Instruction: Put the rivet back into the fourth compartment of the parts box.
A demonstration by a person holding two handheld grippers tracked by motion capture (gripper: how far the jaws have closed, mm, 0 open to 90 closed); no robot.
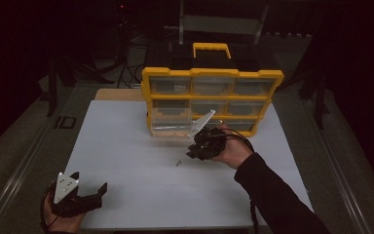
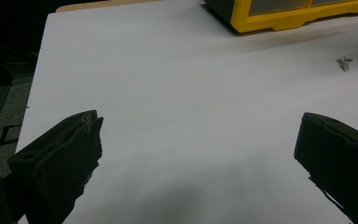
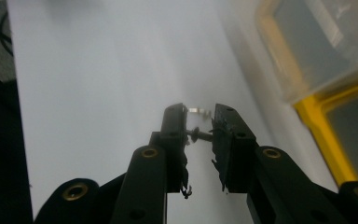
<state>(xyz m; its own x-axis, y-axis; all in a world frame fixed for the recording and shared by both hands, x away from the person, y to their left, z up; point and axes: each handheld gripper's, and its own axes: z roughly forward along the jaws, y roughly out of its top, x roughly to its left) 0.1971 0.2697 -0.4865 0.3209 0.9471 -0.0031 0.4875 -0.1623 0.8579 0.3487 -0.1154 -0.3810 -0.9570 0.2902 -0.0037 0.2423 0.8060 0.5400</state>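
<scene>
Jaws first: the right gripper [image 3: 199, 122] has its two black jaws pinched in on a small silver metal screw [image 3: 199, 134], held crosswise between the tips, just off the white table [image 1: 126, 161]. A second bit of silver metal [image 3: 196, 110] shows right past the jaw tips, though it's too blurry to say if it's gripped too or just lying behind. The left gripper [image 1: 88, 191] sits at the near left corner of the table with its jaws spread wide and nothing between them.

Progress-wise, I'd say this is the pick-up stage of sorting hardware into the yellow plastic organizer case with clear drawers [image 1: 212, 100]. One clear plastic drawer [image 1: 171, 127] at the lower left of the case looks pulled out, right beside the right gripper. So: screw grabbed, drawer open, but nothing dropped in yet as far as I can see. Still left on the table is a little cluster of loose silver fasteners [image 2: 344, 62], just in front of the case.

Counts: two grippers, one case with what looks like nine drawers, one screw clearly gripped, and two or so loose pieces, hard to tell exactly.
</scene>
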